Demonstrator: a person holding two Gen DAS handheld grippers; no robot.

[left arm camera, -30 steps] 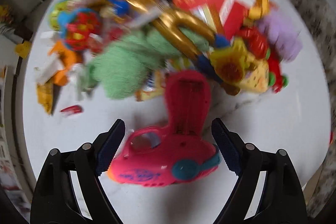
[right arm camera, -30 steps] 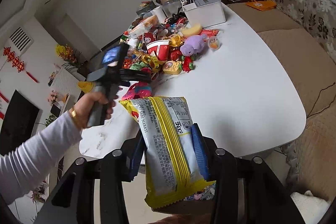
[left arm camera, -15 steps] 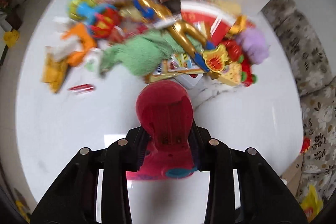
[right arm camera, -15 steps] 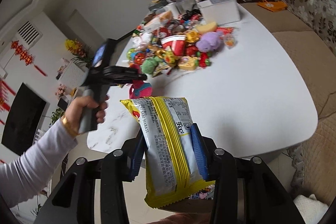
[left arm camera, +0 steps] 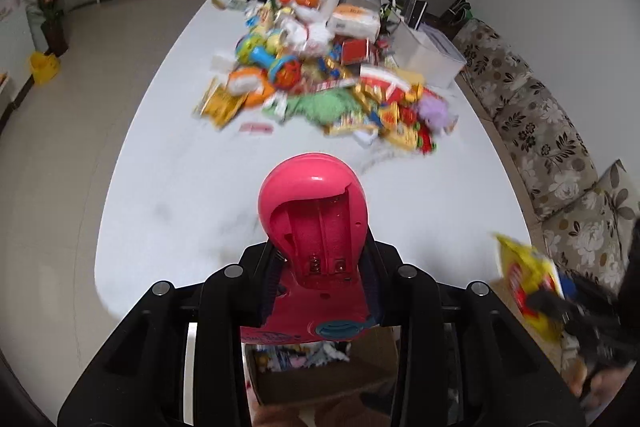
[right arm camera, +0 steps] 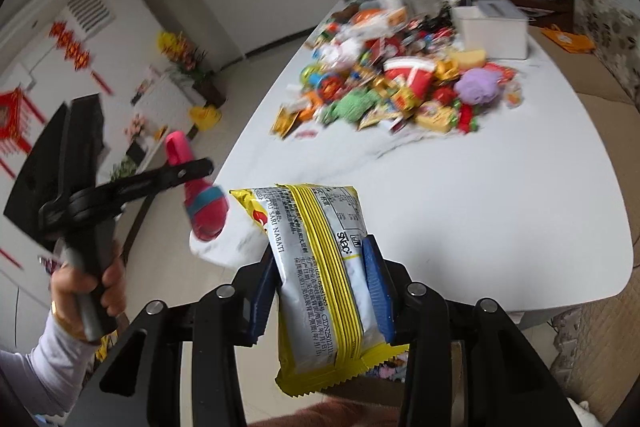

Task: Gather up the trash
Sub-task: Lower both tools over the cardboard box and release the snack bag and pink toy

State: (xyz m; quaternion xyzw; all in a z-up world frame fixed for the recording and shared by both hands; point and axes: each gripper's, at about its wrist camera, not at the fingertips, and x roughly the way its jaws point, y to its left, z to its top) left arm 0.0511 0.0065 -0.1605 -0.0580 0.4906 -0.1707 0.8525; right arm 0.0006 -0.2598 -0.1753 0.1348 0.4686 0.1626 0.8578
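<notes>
Left claw (left arm camera: 320, 267) is clamping a pink plastic toy (left arm camera: 313, 223) between its pads, the toy's open battery bay facing the camera — held above the near edge of the white bench (left arm camera: 168, 187). Beyond, a blurred pile of toys and wrappers (left arm camera: 320, 83) is lying mid-bench, and a cardboard box (left arm camera: 320, 375) is showing below the claw.

Right claw (right arm camera: 320, 291) is gripping a yellow-and-silver snack packet (right arm camera: 320, 267) upright, off the bench's near corner. Further left, a hand (right arm camera: 88, 287) in a white sleeve is carrying the left claw — pink toy still pinched in it.
</notes>
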